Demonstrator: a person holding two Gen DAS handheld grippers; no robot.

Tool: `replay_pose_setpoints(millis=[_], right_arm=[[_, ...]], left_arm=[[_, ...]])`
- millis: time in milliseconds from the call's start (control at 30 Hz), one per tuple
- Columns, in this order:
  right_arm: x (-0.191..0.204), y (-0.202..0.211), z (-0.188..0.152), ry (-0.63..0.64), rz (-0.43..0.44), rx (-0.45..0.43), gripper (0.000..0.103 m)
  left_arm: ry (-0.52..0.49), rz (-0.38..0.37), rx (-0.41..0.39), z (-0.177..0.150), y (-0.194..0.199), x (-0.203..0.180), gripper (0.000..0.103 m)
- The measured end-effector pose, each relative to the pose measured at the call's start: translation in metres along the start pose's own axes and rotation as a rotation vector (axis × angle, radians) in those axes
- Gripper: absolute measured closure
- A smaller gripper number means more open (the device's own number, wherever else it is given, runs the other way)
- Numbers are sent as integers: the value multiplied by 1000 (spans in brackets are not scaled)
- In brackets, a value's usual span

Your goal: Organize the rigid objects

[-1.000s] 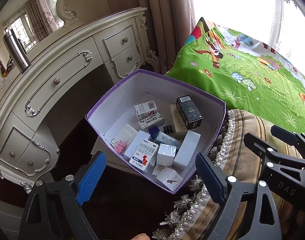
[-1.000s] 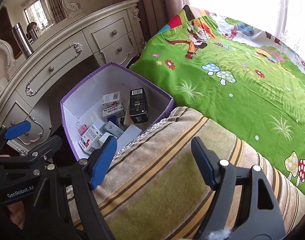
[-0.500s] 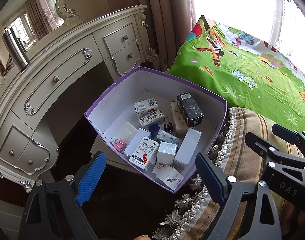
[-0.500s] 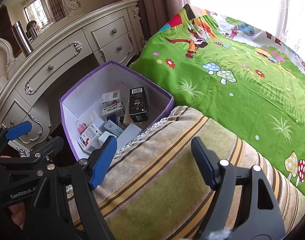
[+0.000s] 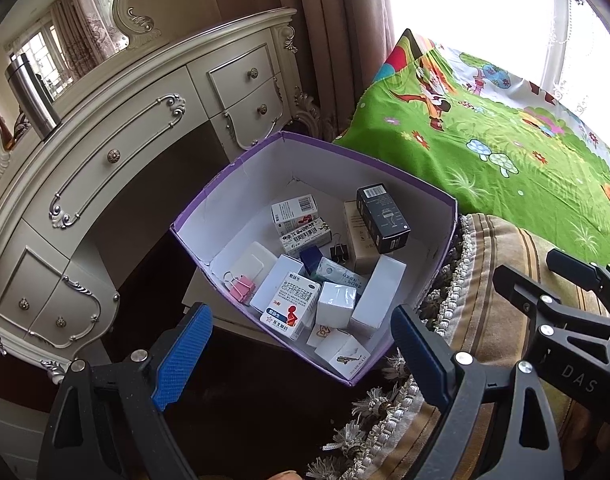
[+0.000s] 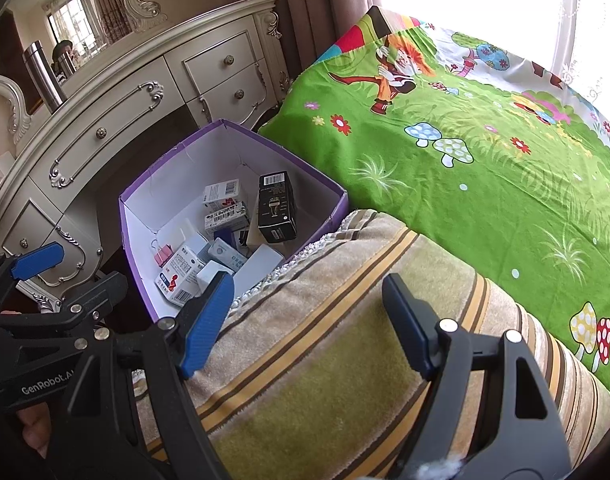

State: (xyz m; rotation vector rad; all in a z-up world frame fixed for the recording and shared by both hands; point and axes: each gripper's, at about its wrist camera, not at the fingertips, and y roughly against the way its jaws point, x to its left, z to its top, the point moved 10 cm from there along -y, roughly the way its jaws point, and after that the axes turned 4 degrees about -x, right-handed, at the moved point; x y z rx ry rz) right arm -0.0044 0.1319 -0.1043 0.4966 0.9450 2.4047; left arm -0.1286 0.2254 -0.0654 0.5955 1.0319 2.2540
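Nearest, the left gripper (image 5: 301, 348) hangs with its jaws spread wide and nothing between them, poised over the near rim of the box (image 5: 445, 216). The right gripper (image 6: 305, 316) is spread and empty too, hovering above a striped cushion (image 6: 325, 380) rather than over any object (probably just parked clear of the left one's work).

The box stands beside the cushion's fringe, its open top facing both cameras, which makes it a handy bin at the bed's edge. Inside lie the rigid objects: a red-and-white carton (image 5: 293, 304) nearest, white cartons (image 5: 379, 296) packed against it, a pink clip (image 5: 241, 288) at the left wall, a black clip (image 5: 339, 253) mid-floor, barcoded cartons (image 5: 295, 210) further back, and a black carton (image 5: 383, 218) tilted on a pale one. They sit loosely, not in rows, so this fits either sorting under way or a finished gathering.

What the box rests on is mostly hidden. Cartons under the pile are partly covered, and their print is too small to read. Beyond lie the bed (image 6: 485, 160) and a dresser (image 5: 117, 152).
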Motion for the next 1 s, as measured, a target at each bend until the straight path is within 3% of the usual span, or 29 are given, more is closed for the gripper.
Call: replay_pose_setpoints(millis=[1000], right_arm=[[0, -1, 0, -1, 0, 2, 24]], left_arm=[[23, 13, -14, 0, 0, 4, 11]])
